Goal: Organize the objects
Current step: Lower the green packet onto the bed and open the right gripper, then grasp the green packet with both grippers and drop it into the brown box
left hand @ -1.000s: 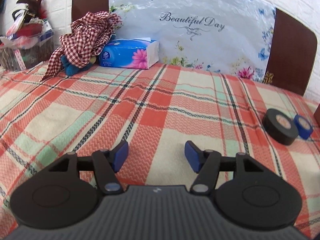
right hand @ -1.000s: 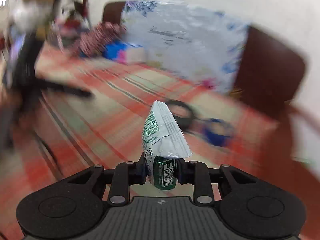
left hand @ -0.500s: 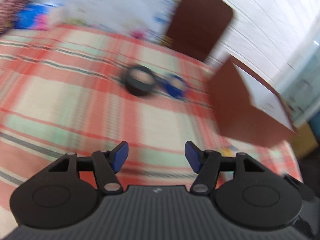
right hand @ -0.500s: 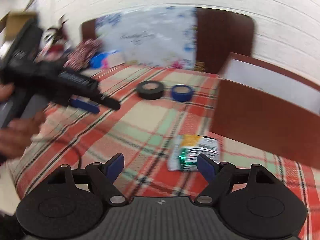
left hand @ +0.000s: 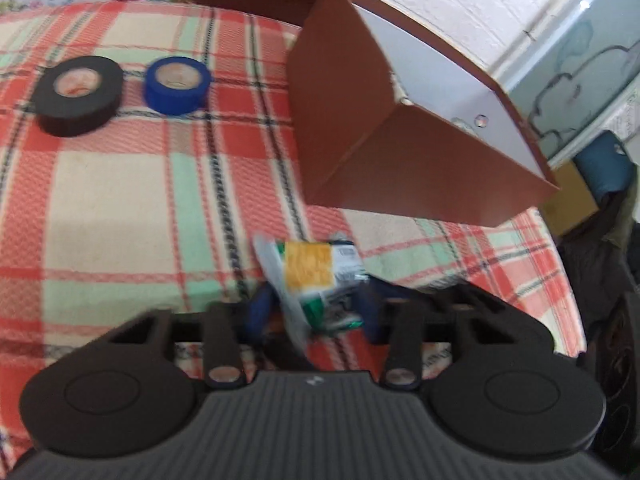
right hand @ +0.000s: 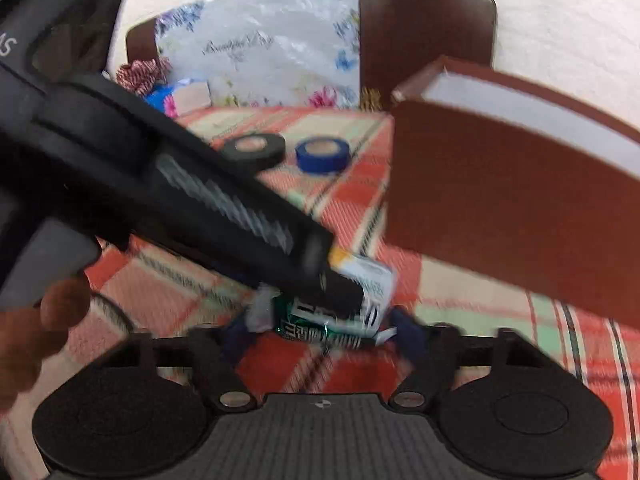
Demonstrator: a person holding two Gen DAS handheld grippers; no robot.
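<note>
The snack packet (left hand: 310, 276), a second ago pinched upright in the right claw (right hand: 320, 338), now lies on the plaid bedspread (left hand: 112, 184) just in front of the brown box (left hand: 400, 160). The left claw (left hand: 310, 312) has swung over from the bare blanket and is closing around it, packet between its blue pads; blur hides whether they press yet. The right claw is closing too, the packet seemingly between its pads. Likely a handover before boxing; the tape rolls (left hand: 78, 94) wait.
</note>
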